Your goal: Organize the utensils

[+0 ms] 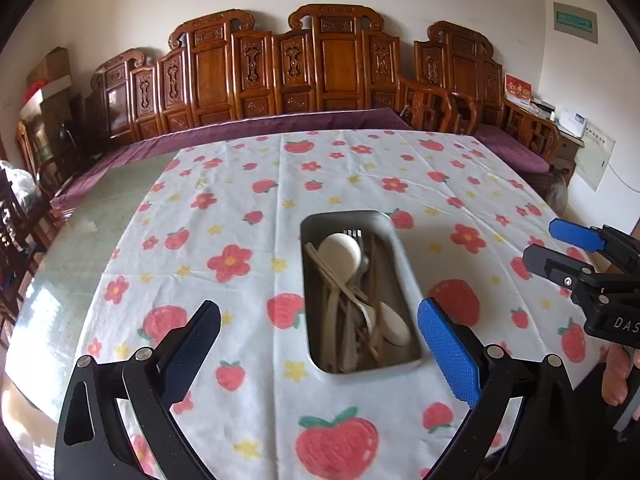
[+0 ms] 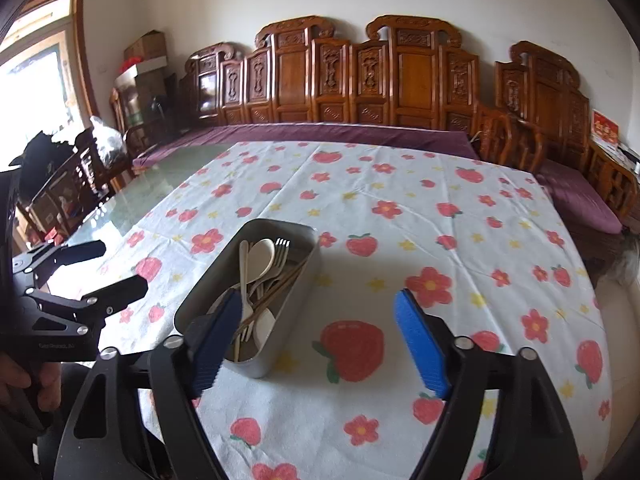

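Lettering: white "DAS" on the black body of the right gripper [image 1: 560, 252], cut off at the frame edge; small pale print on the left gripper [image 2: 116, 268] body, too fine to read. A red card with gold characters [image 1: 518, 89] leans on the far right sideboard, illegible; a green wall plate [image 1: 576, 23] up right, also unreadable. Worktop [image 1: 72, 280] is glass-topped, greenish, glossy, most of it covered by a thin white cloth [image 1: 360, 168] printed with red strawberries, red flowers and small yellow stars, with fold creases showing. On the cloth sits the task's thing: a grey metal tray [image 1: 312, 344], oblong with rounded corners and upright walls, lying near the front of the worktop between the two grippers. Inside, jumbled: cream spoons [image 1: 340, 256], a steel fork [image 2: 282, 250] with tines toward the far end, and tan chopsticks [image 2: 280, 284] lying lengthwise. Left gripper: fingers spread wide, blue ribbed pads, nothing between them, raised above the cloth with the tray ahead of its right pad. Right gripper: fingers likewise spread wide and empty; in its own view its left pad overlaps the tray's near end, so whether it touches cannot be told. A hand [image 2: 24, 380] holds the left gripper's grip. Behind: carved red-brown wooden bench [image 1: 336, 68] with purple cushion [image 1: 280, 124], stacked cardboard boxes [image 2: 146, 50] in the corner, bright window at left.
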`<act>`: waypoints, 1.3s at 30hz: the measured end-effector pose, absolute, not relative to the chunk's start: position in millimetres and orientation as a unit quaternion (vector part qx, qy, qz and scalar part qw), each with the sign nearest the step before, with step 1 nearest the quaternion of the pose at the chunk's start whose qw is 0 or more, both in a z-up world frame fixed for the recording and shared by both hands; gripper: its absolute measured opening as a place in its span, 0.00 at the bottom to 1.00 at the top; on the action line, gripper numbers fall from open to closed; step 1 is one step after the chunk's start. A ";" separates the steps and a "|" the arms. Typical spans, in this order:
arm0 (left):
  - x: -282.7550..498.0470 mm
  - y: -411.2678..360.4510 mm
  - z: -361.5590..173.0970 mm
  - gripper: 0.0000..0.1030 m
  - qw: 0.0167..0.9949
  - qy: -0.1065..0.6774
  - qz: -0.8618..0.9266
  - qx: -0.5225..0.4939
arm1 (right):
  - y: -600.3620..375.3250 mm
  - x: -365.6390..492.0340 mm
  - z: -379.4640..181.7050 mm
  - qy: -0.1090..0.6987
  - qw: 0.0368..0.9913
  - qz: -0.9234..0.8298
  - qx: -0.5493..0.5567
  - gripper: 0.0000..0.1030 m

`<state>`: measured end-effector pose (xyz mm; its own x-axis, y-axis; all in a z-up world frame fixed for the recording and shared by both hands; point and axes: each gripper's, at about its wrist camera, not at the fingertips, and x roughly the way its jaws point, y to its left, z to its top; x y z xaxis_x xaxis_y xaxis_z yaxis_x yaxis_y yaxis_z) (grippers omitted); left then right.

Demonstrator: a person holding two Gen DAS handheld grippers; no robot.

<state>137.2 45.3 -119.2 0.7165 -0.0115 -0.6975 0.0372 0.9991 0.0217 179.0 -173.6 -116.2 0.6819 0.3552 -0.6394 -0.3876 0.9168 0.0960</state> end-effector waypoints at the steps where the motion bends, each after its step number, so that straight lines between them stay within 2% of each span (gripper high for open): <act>1: 134.1 42.7 -116.9 0.92 0.926 0.377 -0.013 0.018 | -180.7 173.2 -112.2 0.339 0.920 0.196 -0.019 0.93; 3: 127.7 36.1 -112.5 0.92 0.926 0.377 -0.009 0.024 | -188.6 164.2 -105.5 0.329 0.926 0.185 -0.018 0.98; 16: 78.8 13.4 -62.6 0.92 0.942 0.337 -0.016 0.009 | -229.3 103.7 -63.4 0.282 0.949 0.139 -0.002 0.98; 29: 40.0 -8.5 0.3 0.92 0.962 0.273 -0.027 0.011 | -235.3 51.7 7.0 0.187 0.974 0.131 -0.011 0.98; 39: 19.3 -10.8 24.8 0.92 0.974 0.228 -0.019 -0.004 | -243.2 38.6 24.6 0.170 0.977 0.132 0.003 0.98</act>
<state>19.3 -10.8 24.8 0.8956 -0.0395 -0.4432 0.0361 0.9992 -0.0162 38.6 -243.2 24.6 0.9074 0.2595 -0.3305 -0.2575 0.9649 0.0508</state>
